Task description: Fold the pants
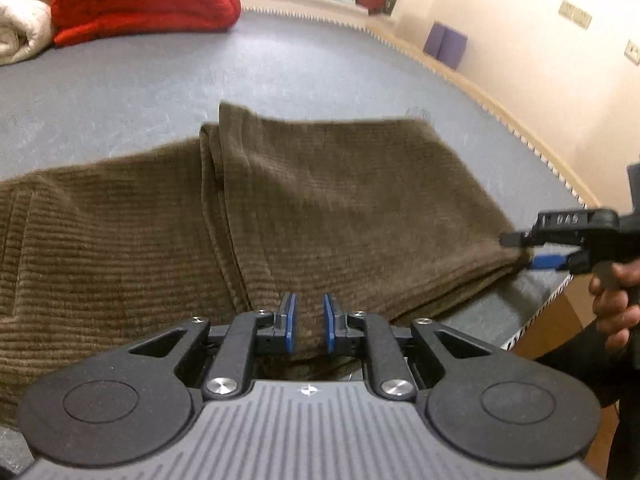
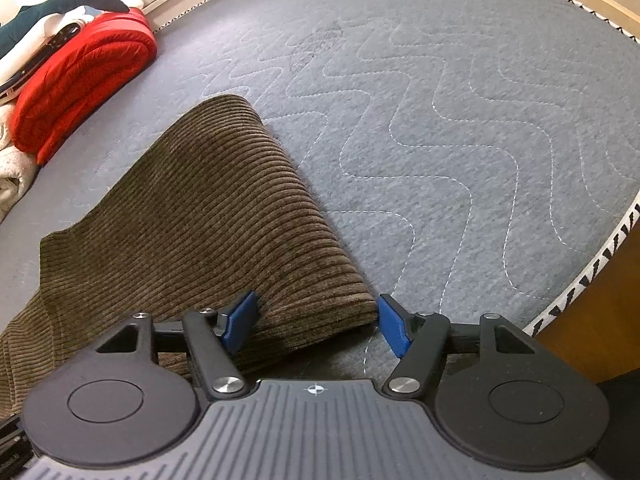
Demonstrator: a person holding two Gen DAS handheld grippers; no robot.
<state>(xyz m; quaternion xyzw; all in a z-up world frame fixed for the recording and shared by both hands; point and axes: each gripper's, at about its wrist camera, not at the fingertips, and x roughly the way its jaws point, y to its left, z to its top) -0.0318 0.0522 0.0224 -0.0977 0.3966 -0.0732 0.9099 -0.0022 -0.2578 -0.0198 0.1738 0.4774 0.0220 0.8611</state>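
Two hand-held grippers are working over a pair of olive-brown ribbed corduroy pants [image 1: 320, 208] that is lying folded on a grey quilted mattress [image 2: 460, 120]. The left gripper [image 1: 310, 322] is hovering above the near edge of the fabric with its blue pads [image 1: 289, 322] standing a narrow gap apart, cloth showing below the gap but nothing pinched. The right gripper [image 2: 316, 322] is spreading its jaws wide, one blue pad [image 2: 240, 320] lying on the ribbed cloth and the other just beside the folded end, over the mattress. A person's hand [image 1: 612, 300] is holding that gripper's handle. A folded red blanket [image 1: 148, 0] is sitting well apart at the far corner, beside a cream blanket [image 1: 24, 8].
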